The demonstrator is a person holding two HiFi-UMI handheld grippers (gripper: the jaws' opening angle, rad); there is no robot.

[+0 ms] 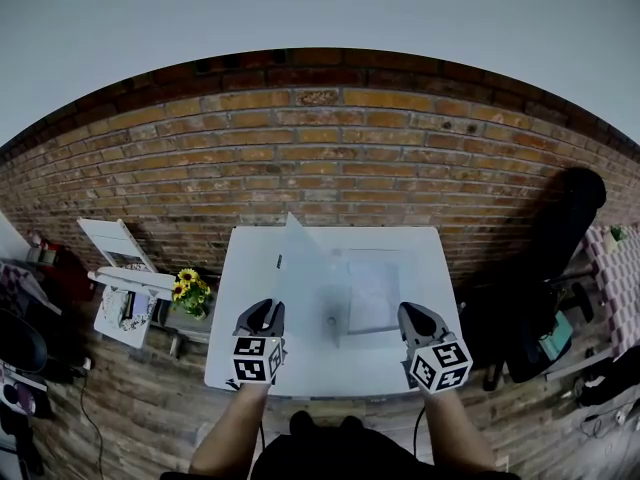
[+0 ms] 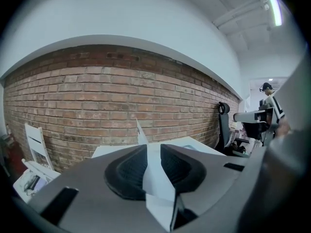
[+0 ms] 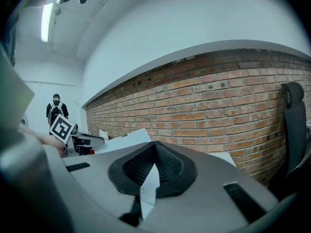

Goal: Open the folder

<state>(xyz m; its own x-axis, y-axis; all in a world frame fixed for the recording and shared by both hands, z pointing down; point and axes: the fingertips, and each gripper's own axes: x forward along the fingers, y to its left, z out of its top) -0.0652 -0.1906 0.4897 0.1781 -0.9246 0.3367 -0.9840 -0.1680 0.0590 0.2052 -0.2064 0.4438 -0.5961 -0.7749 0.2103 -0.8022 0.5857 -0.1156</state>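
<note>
Head view: you are holding the folder (image 1: 305, 273) over the white counter (image 1: 245, 298), one leaf standing up by the left gripper (image 1: 262, 315) and the rest lying flat toward the right gripper (image 1: 416, 315). Left gripper view: its fingers (image 2: 129, 171) are pinching a pale leaf edge. Right gripper view: its fingers (image 3: 170, 165) are pressing together on a thin sheet corner. Opening is looking about half done, with the full spreading remaining.

R claw (image 3: 155, 152) clamped on white folder (image 3: 149, 182).
</note>
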